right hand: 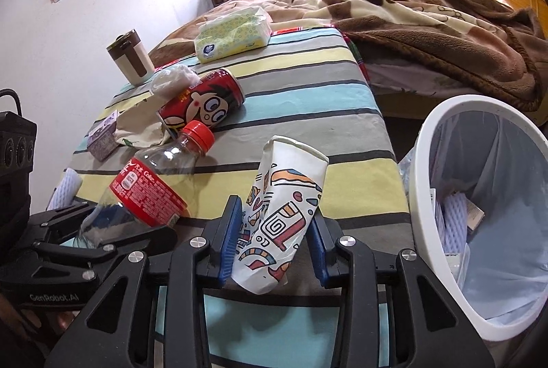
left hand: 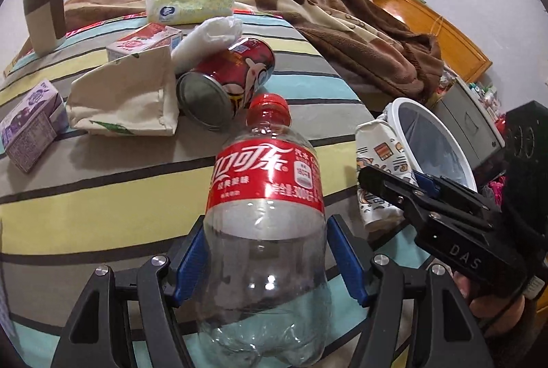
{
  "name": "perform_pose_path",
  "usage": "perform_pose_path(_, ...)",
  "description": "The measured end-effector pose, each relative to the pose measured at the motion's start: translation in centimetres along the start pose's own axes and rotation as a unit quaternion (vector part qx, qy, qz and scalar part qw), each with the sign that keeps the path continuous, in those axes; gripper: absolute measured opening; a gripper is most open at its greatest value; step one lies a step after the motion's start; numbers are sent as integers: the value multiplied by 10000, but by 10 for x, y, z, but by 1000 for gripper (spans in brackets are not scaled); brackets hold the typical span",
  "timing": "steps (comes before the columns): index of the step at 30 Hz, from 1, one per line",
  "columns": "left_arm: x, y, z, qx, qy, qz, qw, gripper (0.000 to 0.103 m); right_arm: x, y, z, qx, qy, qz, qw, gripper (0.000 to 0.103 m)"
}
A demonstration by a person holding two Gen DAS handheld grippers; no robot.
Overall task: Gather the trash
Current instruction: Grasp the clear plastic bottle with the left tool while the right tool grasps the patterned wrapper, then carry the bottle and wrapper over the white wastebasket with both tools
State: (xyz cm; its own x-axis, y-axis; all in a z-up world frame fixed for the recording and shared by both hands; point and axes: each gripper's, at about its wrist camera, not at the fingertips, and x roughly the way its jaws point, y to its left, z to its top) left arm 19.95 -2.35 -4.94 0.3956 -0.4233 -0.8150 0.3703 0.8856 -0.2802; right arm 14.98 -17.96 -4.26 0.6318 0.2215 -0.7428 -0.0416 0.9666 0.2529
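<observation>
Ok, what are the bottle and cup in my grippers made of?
Bottle: clear, glossy plastic; you see through it, highlights show. Cup: looks like matte printed paper, rim crushed. Left gripper and right gripper each clamp one.

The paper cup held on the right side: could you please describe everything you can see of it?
The paper cup looks like white paper printed with colourful cartoon doodles in orange, teal and pink. It is squashed, its rolled rim pinched into a narrow oval, and appears empty. It tilts with the mouth up and away from the camera. The right hand-held gripper clamps its lower body between blue pads, holding it above the striped bedcover, just left of the white bin.
</observation>
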Motion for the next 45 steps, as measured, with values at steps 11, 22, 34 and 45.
perform_pose_path(11,-12,-6,-3,-152,-293,81,9994,62,-7,-4,-5,4,-128,-29,9999,31)
perform_pose_path(22,-32,-20,-11,-194,-625,130,9978,62,-21,-8,-10,-18,-355,-53,9994,28)
perform_pose_path(34,-49,-57,-13,69,-913,58,9958,62,-53,-29,-10,206,-723,-107,9971,28)
perform_pose_path(45,-55,-109,-7,450,-1120,-137,9926,62,-82,-63,-12,428,-1033,-380,9930,28)
